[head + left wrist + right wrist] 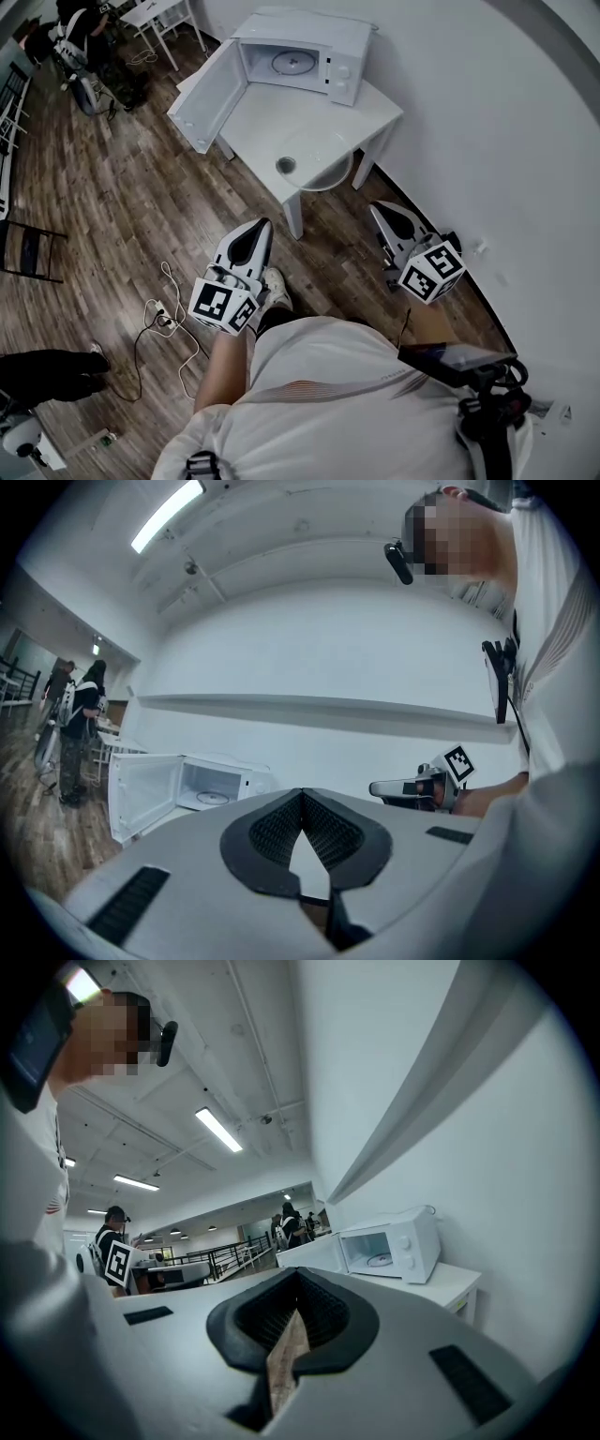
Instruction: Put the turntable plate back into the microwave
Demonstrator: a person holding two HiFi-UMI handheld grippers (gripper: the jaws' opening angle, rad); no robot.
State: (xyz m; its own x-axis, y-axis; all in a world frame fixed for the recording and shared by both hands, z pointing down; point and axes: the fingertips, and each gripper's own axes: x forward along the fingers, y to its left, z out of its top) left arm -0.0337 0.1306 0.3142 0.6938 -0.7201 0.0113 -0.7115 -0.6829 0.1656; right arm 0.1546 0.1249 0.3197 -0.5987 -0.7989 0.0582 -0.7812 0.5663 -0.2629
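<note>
**Turntable plate** [323, 157]: it lies flat on the white bench [258, 108], upper centre of the head view, in front of the microwave [314, 42]. It sits at the bench's near edge and seems to overhang it. The microwave door [208, 94] is open.

**Handling, as judged:** the plate looks like clear glass, so stiff, fairly heavy, slick and breakable. It is best taken by the rim at the overhang.

**Grippers:** the left gripper [262, 225] and right gripper [375, 207] are both well apart from the bench. Their fingers are closed together with nothing between them.

**Views:** only the head view shows the plate. The gripper views show the open cavity side-on, with a round fitting [380, 1260] on its floor.
</note>
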